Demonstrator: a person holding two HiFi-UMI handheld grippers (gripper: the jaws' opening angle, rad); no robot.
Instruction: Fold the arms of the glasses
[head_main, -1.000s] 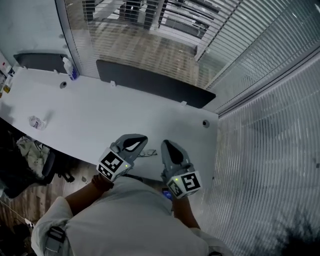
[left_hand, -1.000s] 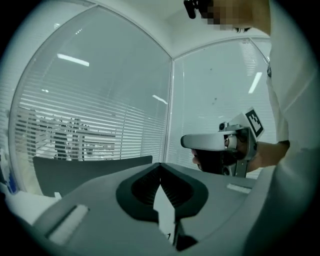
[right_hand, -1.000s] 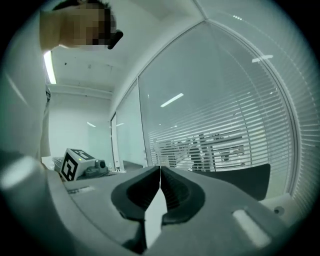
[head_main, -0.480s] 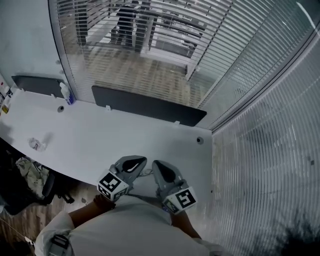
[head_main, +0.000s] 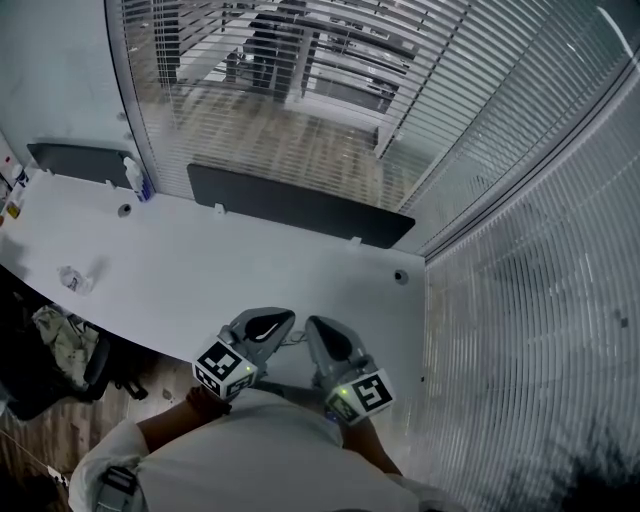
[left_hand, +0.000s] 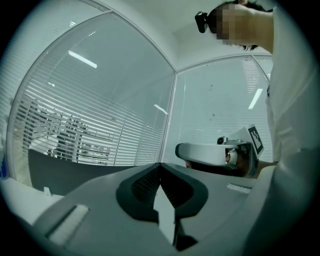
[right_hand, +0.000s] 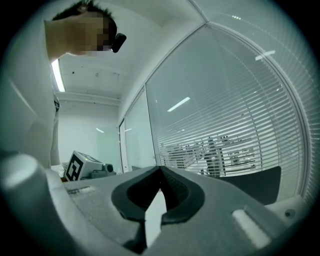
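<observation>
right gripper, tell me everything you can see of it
The grey plastic right gripper is shut: its two dark-padded jaws meet at the tips, with nothing between them. A white cube with black square markers sits at its rear, a small green light beside it. It hangs over the near edge of the white desk, pointing level toward the slatted window blinds, close beside the grey left gripper.

Office: glass partition walls (head_main: 525, 300), slatted blinds (head_main: 320, 60), long white desk (head_main: 190, 270).
</observation>
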